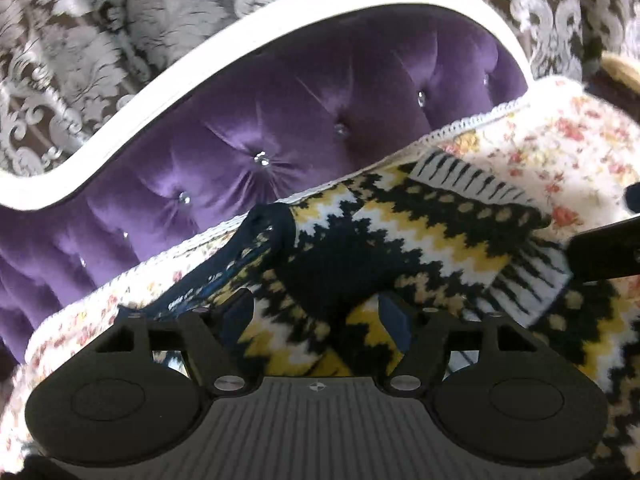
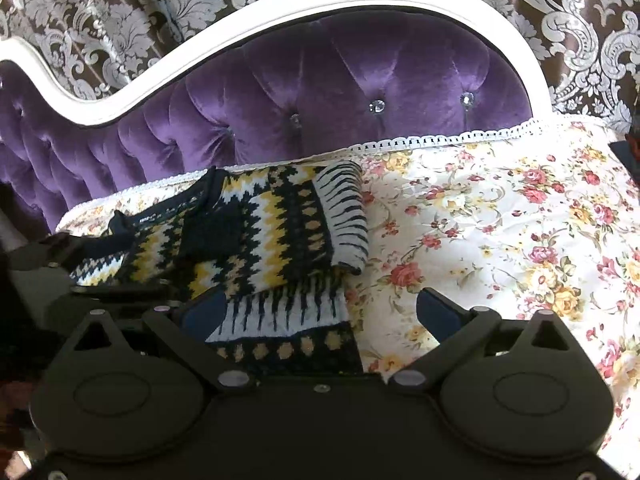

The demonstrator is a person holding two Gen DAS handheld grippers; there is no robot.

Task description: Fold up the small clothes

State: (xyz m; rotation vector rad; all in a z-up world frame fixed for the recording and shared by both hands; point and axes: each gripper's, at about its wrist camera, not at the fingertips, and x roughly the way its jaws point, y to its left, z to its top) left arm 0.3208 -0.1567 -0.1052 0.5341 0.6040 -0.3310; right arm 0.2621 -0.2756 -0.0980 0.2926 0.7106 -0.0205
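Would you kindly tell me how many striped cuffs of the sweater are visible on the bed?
2. One striped cuff lies folded across the sweater near the headboard; the other cuff lies between the right tongs. Any others may be hidden under folds.

One sweater (image 2: 256, 236) lies on one floral bedspread (image 2: 500, 240), near its headboard edge. One purple headboard (image 2: 340, 92) stands behind, with perhaps three studs showing clearly. Two grippers, left (image 1: 316, 320) and right (image 2: 320, 316).

Was a home bedroom; purple tufted headboard (image 2: 320, 92) w/ white frame; floral bedspread (image 2: 500, 240) w/ lace trim; ornate damask wallpaper (image 2: 120, 20) behind.
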